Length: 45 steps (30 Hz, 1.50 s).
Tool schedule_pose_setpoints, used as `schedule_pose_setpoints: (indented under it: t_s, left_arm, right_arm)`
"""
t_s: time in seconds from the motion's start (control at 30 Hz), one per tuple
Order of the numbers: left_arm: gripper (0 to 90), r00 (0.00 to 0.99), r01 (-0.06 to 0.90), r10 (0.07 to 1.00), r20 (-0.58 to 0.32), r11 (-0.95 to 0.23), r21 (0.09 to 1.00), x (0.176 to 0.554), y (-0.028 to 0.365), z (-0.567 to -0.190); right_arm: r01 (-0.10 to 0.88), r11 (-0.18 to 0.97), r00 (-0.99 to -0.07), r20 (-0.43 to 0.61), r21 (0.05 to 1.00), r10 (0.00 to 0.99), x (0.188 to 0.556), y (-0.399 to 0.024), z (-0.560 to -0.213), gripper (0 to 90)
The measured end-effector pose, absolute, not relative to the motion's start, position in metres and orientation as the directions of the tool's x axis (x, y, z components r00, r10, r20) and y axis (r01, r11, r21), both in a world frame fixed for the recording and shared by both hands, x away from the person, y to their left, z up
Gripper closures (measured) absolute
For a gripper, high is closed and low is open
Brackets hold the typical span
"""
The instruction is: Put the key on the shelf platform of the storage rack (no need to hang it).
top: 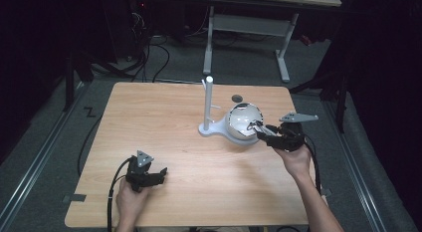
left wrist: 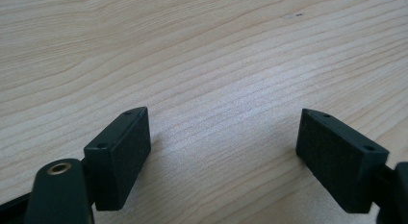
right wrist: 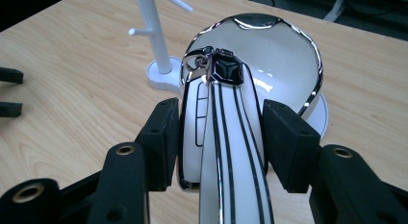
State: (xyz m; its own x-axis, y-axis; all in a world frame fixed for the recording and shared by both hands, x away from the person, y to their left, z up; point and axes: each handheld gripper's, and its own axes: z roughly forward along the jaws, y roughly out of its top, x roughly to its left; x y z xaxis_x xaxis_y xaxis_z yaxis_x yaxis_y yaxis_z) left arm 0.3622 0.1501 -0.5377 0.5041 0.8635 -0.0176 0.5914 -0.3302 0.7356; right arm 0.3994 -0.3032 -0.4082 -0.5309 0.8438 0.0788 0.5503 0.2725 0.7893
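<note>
One wooden table (top: pixel 164 137) is set before the person, and the work is confined to its far right part. There a white stand (top: pixel 209 110) is placed, made up of an upright post with short side pegs and a flat base; a white bowl (top: pixel 244 120) with a chrome rim rests on that base, just right of the post. The bowl is judged to serve as a catch-all and the pegs as hangers.

A white key fob (right wrist: pixel 219 132) with chrome trim, black stripes and a black emblem by its ring is held at the near right edge of the bowl, its ring end pointed over the bowl. It is grasped by the right gripper (right wrist: pixel 219 142), whose jaws are closed against its two flat sides, presumably so that the ring end is left free. The right forearm is extended from the near right, the gripper directed leftward toward the bowl.

The left gripper (top: pixel 149 176) is rested low at the near left, well apart from the stand. Its jaws are spread wide over bare wood and nothing is gripped.
</note>
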Motion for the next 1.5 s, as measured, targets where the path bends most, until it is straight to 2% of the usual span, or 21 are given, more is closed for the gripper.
schedule_pose_setpoints:
  t_s: [0.2, 0.6, 1.1, 1.5]
  left_arm:
    - [19.9, 0.504, 0.591, 0.863, -0.018, -0.330, 0.736, 0.362, 0.150, -0.538]
    - [19.9, 0.504, 0.591, 0.863, -0.017, -0.330, 0.736, 0.362, 0.150, -0.538]
    - [19.9, 0.504, 0.591, 0.863, -0.018, -0.330, 0.736, 0.362, 0.150, -0.538]
    - [19.8, 0.504, 0.591, 0.863, -0.017, -0.331, 0.735, 0.362, 0.150, -0.538]
  right_arm:
    - [0.557, 0.322, -0.529, 0.028, 0.765, 0.848, 0.417, -0.292, -0.411, 49.9]
    - [0.623, 0.270, -0.483, 0.089, 0.734, 0.871, 0.442, -0.293, -0.430, 49.8]
    - [0.637, 0.330, -0.498, 0.045, 0.696, 0.866, 0.474, -0.265, -0.434, 49.8]
    - [0.666, 0.346, -0.480, 0.024, 0.661, 0.877, 0.489, -0.259, -0.445, 49.5]
